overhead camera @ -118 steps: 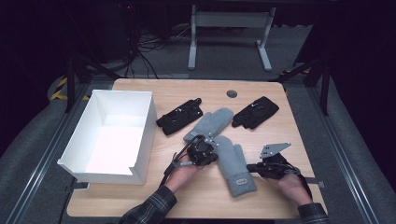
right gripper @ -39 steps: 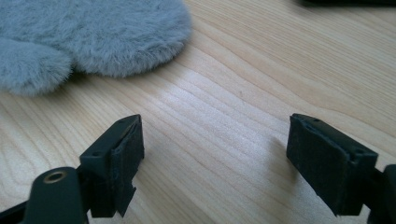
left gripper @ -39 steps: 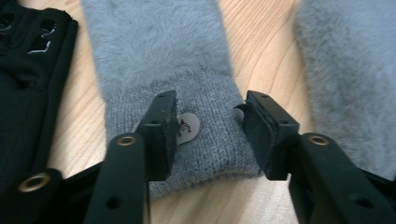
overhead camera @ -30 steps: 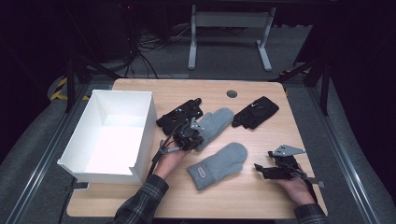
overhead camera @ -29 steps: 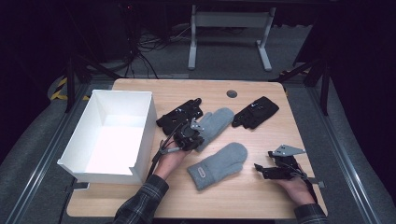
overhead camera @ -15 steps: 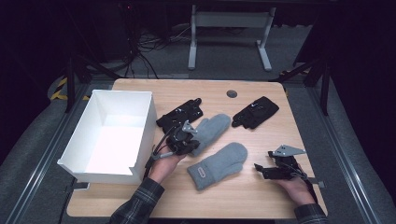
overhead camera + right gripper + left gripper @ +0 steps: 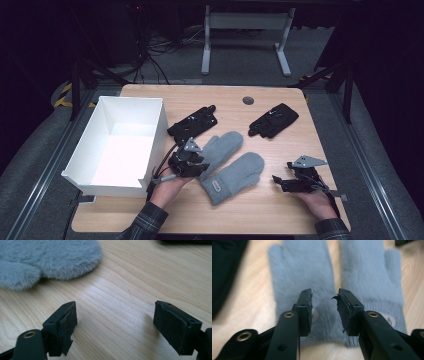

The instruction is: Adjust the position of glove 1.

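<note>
A wooden bench fills the middle of the high view, with two grey mittens lying side by side at its centre, a white box at left, and two black gloves toward the top. At lower centre the left claw has just been opening and now stands part open with nothing between its jaws at the cuff of the far mitten, which a second ago lay a little further up the bench. So that mitten looks released beside its mate, while the right claw rests wide open and empty at lower right.
</note>
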